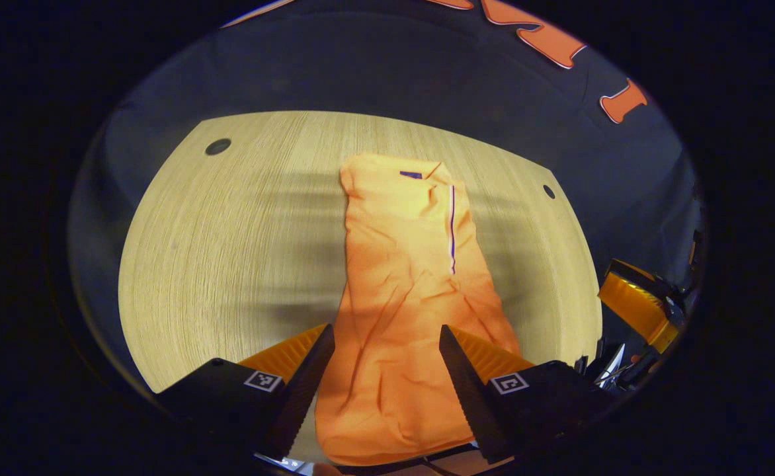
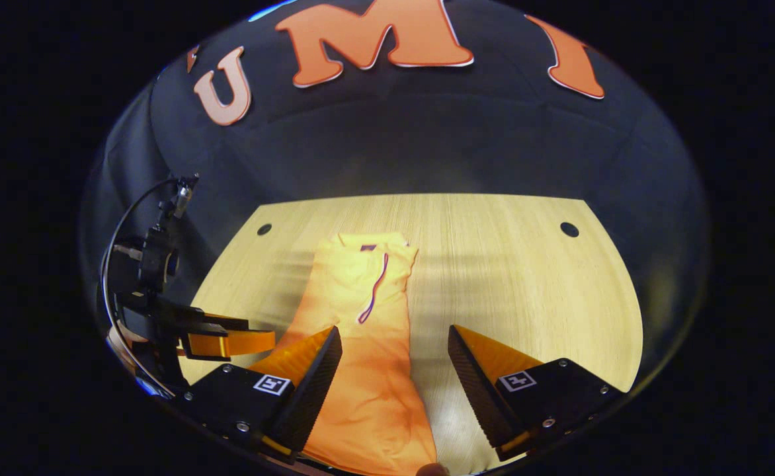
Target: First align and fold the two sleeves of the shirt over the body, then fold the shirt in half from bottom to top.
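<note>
Shirt (image 1: pixel 407 291) narrow on table (image 1: pixel 229 251); sleeves hidden; hem cut off

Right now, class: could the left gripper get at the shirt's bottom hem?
Probably yes. The left gripper hangs open over the orange shirt, whose near hem lies between its fingers, and nothing sits on the wooden table in the way.

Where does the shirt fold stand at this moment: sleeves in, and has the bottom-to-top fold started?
Sleeves look done: the orange shirt lies as a narrow strip on the wooden table. The left gripper and right gripper are open above its bottom end, holding nothing. The bottom-to-top fold remains.
</note>
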`<state>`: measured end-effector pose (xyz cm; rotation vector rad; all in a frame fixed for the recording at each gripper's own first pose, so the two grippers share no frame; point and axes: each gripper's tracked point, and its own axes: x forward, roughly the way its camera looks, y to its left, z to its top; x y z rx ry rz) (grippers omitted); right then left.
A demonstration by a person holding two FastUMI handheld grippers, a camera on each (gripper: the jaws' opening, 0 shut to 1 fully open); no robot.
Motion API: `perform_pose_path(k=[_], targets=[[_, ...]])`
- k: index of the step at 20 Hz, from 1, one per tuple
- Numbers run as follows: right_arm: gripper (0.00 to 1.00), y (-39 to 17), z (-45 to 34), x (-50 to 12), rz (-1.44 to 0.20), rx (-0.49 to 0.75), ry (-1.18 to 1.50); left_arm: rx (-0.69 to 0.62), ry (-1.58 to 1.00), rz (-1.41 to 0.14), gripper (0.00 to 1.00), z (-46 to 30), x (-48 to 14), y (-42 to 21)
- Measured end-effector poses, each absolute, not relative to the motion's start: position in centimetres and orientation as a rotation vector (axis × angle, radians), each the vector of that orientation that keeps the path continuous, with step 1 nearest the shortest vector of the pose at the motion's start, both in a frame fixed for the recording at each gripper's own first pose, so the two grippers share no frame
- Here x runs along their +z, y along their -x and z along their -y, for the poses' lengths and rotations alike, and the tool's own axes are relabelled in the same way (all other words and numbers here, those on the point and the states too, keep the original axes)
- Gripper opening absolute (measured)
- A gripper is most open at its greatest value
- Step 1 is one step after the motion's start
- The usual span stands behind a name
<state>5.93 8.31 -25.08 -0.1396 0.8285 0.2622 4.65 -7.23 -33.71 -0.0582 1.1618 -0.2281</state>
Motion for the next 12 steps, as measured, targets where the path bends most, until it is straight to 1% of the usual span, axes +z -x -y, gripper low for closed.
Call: perform_pose_path(k=[3,8,12], targets=[[0.99,-2.8,-8.8,-28.5,-0.925,0.262,0.172,-0.221,0.079,-1.18,0.99,5.8,-34.5,-1.8],[0.99,2.1,-8.0,-32.3,-1.039,0.259,0.233,-0.188,0.05,-1.209,0.99,3.4,-36.3,2.8],[0.99,6.3,-6.5,-34.9,-1.119,0.224,0.259,-0.167,-0.025,-1.237,0.99,1.9,-38.1,6.4]])
